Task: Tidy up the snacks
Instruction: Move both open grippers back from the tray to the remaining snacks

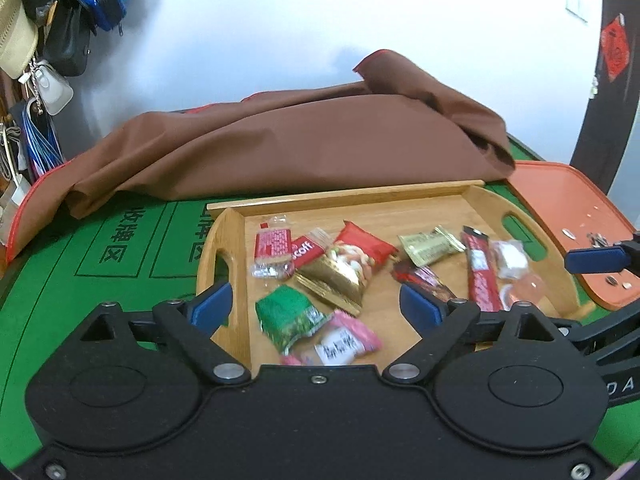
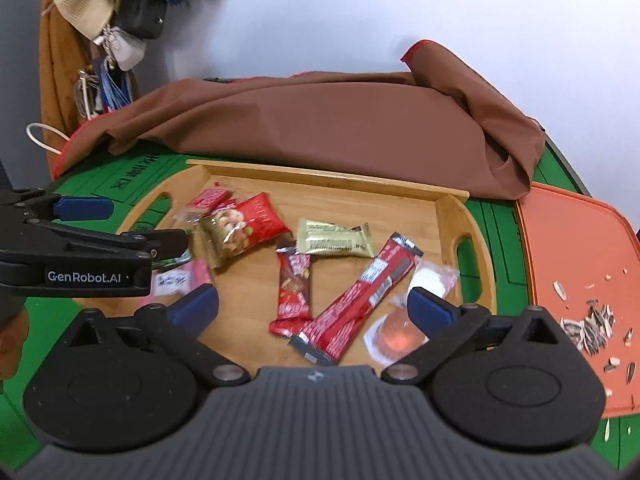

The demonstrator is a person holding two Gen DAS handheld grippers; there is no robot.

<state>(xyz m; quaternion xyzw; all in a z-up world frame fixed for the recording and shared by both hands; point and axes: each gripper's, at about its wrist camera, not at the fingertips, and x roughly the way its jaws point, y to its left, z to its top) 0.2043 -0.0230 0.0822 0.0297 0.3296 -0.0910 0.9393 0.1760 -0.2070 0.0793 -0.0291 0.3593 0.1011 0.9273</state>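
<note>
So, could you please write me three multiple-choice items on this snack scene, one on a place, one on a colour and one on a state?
1. Where do the sunflower seed shells lie?
A. in the wooden tray
B. on the orange board
C. on the brown cloth

2. What colour is the table's felt?
A. green
B. blue
C. grey

3. How does the right gripper stand?
A. shut on the long red stick pack
B. shut on nothing
C. open, holding nothing

Answers: B, the shells sit on the orange board right of the wooden tray; A, green felt surrounds the tray; C, its blue pads stand wide apart above the snacks.
</note>
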